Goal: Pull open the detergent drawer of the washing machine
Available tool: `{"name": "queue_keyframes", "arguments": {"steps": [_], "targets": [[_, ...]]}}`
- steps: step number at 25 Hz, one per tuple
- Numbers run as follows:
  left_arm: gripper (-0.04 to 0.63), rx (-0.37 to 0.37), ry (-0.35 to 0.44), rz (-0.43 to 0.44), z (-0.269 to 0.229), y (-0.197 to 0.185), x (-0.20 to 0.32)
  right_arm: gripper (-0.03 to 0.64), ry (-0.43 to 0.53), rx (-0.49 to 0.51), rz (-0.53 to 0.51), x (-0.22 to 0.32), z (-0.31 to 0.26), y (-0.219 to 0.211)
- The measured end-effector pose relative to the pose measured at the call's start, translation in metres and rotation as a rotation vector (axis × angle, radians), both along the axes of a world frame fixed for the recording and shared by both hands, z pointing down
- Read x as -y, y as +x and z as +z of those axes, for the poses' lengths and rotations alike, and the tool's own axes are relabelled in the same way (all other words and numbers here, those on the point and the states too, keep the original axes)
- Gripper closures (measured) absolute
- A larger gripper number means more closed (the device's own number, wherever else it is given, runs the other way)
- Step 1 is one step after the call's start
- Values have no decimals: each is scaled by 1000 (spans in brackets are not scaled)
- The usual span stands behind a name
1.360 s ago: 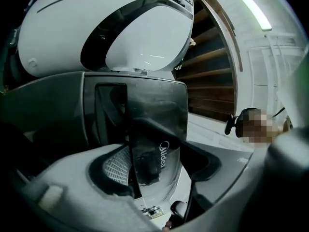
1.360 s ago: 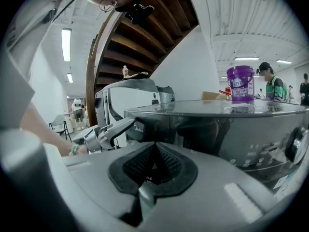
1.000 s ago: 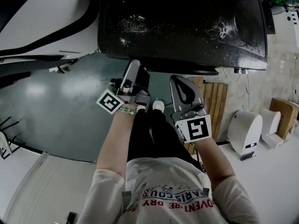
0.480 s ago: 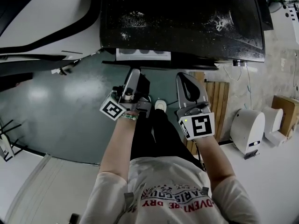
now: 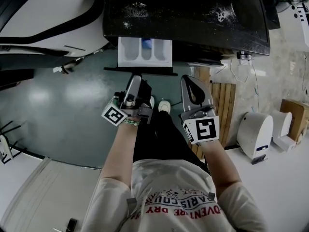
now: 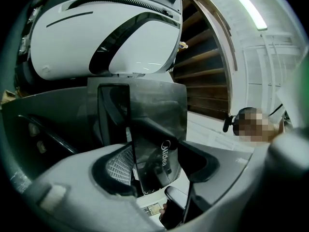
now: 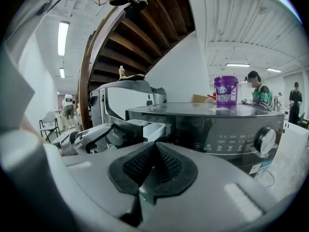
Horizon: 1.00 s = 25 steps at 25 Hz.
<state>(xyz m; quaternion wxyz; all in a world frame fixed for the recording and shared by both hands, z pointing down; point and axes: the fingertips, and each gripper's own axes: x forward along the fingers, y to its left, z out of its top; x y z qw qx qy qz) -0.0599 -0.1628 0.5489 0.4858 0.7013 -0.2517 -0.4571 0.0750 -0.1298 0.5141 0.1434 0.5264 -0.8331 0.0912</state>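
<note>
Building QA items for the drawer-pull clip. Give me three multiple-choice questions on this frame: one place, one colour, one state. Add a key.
1. Where does the bucket stand?
A on the floor
B on top of the washing machine
C in the drawer

2. What colour is the tray of the detergent drawer?
A white
B red
C black

3. What is between the left gripper's jaws?
A nothing
B a cloth
C the drawer's front panel

Key:
1 B: the right gripper view shows it on the machine's dark top.
2 A: the head view shows a white tray sticking out of the dark machine.
3 C: the left gripper view shows the dark panel between the pads.
</note>
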Motion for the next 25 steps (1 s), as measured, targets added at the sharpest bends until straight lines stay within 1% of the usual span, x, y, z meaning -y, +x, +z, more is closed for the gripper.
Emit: {"name": "queue_keyframes", "arguments": {"steps": [4, 16, 21, 23, 25], "targets": [[318, 3, 4, 11, -1, -1, -12, 618, 13, 3, -12, -12, -6, -1], [318, -1, 17, 5, 0, -6, -50, 618, 24, 13, -54, -32, -11, -8], [316, -9, 11, -9, -1, -6, -52, 618, 25, 1, -88, -36, -11, -13], [285, 10, -10, -25, 2, -7, -53, 618, 27, -2, -100, -38, -12, -15], [282, 58, -38, -52, 6, -10, -54, 618, 29, -6, -111, -39, -12, -16]]}}
